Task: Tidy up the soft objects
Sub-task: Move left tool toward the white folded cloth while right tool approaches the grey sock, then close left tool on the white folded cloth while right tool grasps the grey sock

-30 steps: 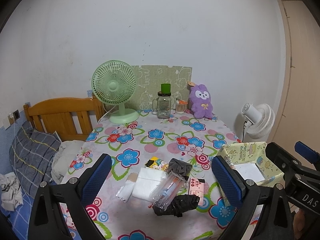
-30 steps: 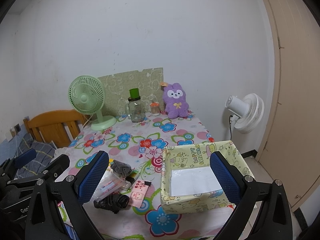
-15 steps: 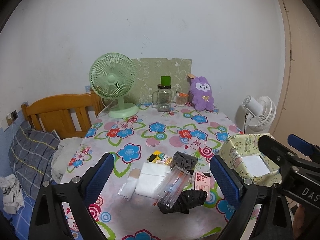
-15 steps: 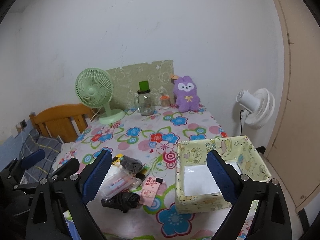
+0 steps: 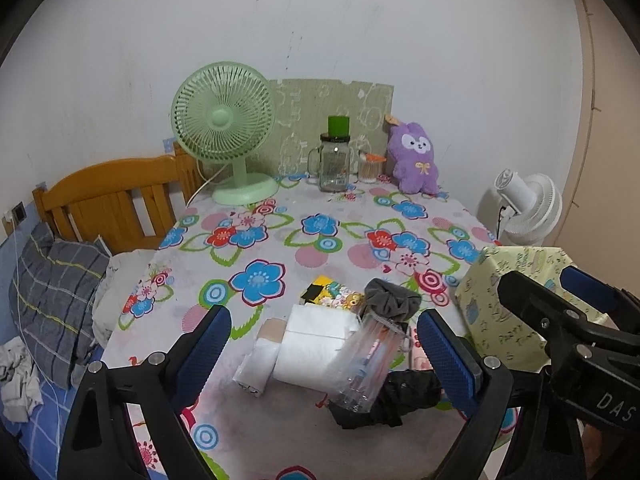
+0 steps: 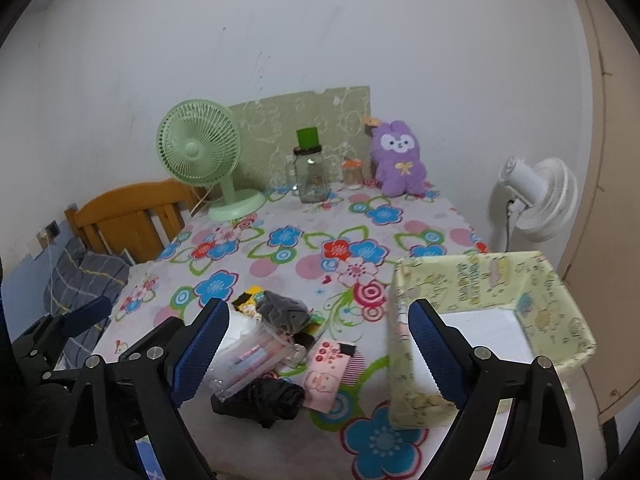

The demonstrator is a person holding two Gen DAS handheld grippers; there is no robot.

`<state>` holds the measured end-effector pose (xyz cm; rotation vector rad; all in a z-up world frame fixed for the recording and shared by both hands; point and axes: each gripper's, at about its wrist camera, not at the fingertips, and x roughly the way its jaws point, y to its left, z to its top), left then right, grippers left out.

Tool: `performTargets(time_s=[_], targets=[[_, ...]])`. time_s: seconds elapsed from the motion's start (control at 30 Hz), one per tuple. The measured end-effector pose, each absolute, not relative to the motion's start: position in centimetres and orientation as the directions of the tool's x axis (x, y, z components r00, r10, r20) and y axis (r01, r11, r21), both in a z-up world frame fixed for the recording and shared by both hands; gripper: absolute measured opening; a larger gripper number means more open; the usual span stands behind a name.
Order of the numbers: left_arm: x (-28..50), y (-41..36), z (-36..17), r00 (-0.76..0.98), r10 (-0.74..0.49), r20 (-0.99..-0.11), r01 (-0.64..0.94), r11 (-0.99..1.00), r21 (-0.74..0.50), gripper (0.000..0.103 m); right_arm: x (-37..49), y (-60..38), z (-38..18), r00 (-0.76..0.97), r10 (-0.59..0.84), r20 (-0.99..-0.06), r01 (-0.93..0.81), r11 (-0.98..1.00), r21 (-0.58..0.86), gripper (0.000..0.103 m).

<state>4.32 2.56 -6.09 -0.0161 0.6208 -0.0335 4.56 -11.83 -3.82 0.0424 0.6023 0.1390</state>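
A pile of small items lies near the table's front edge: a grey rolled sock [image 5: 394,304] [image 6: 280,312], a black bundled cloth [image 5: 400,396] [image 6: 264,398], a white tissue pack [image 5: 316,344], a clear pencil case [image 5: 368,364] [image 6: 248,360] and a pink card [image 6: 326,376]. A yellow-green patterned box [image 6: 480,288] [image 5: 492,308] stands to the right, open. A purple plush rabbit [image 5: 414,160] [image 6: 398,160] sits at the back. My left gripper [image 5: 324,356] is open above the pile. My right gripper [image 6: 318,352] is open, between pile and box.
On the flowered tablecloth [image 5: 280,240] at the back stand a green desk fan [image 5: 228,136], a glass jar with a green lid [image 5: 335,160] and a small jar [image 5: 368,166]. A wooden headboard [image 5: 108,196] and bedding are left; a white fan [image 6: 536,200] is right.
Both grippers have moved forward and lower toward the table, so the pile and box look closer. Both stay open. Nothing on the table has moved.
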Motion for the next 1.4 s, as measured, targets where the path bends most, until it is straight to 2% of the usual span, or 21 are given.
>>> performTargets(time_s=[0.87, 1.2, 1.4], targets=[[10.0, 4.2, -11.9, 0.713, -0.067, -0.698, 0.048, 0.998, -0.047, 0.091, 11.0, -6.8, -9.4, 0.73, 0.153, -0.666, -0.178, 0.984, 0.031, 0.089], [11.6, 4.7, -13.0, 0.686, -0.075, -0.724, 0.049, 0.997, -0.056, 0.089, 13.6, -5.9, -11.7, 0.69, 0.152, -0.707, -0.176, 0.984, 0.04, 0.085], [12.5, 4.6, -13.7, 0.67, -0.069, -0.739, 0.043, 0.998, -0.054, 0.089, 15.0, -6.0, -12.9, 0.667, 0.149, -0.73, -0.164, 0.985, 0.051, 0.075]])
